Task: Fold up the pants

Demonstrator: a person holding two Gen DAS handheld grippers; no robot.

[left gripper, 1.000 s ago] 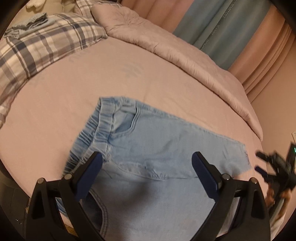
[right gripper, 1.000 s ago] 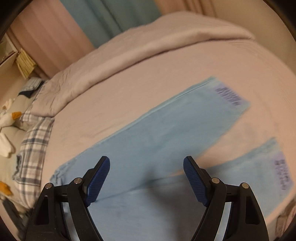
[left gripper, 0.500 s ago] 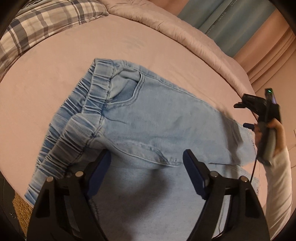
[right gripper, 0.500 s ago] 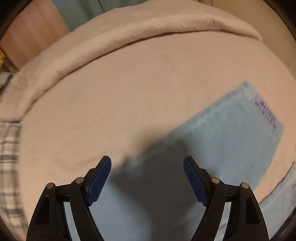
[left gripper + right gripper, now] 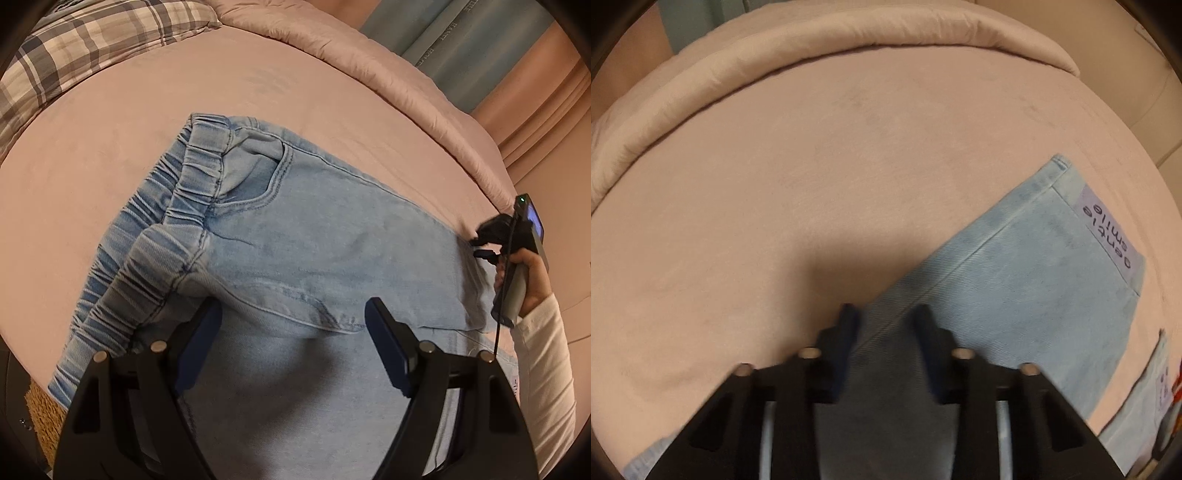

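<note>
The pants (image 5: 317, 251), light blue denim with an elastic waistband (image 5: 177, 206), lie spread on the bed (image 5: 110, 155), waistband toward the plaid pillow (image 5: 74, 48) corner and legs running toward the rolled duvet (image 5: 369, 55) edge. The left gripper (image 5: 293, 332) hangs over the crotch seam with its fingers (image 5: 384, 343) wide apart, nothing between them. The right gripper (image 5: 884, 325) has just been closing its fingers (image 5: 849, 325) on the outer seam of the far leg (image 5: 1015, 288), short of the hem label (image 5: 1108, 229); the cloth sits between them, but whether the pads have bitten I cannot tell.

To do this step well, the right fingers should catch both layers at the leg's edge, not only the top one. The left should close near the waistband's side before any lift, so that both ends rise together and the leg comes over flat onto its twin, seams matched.
</note>
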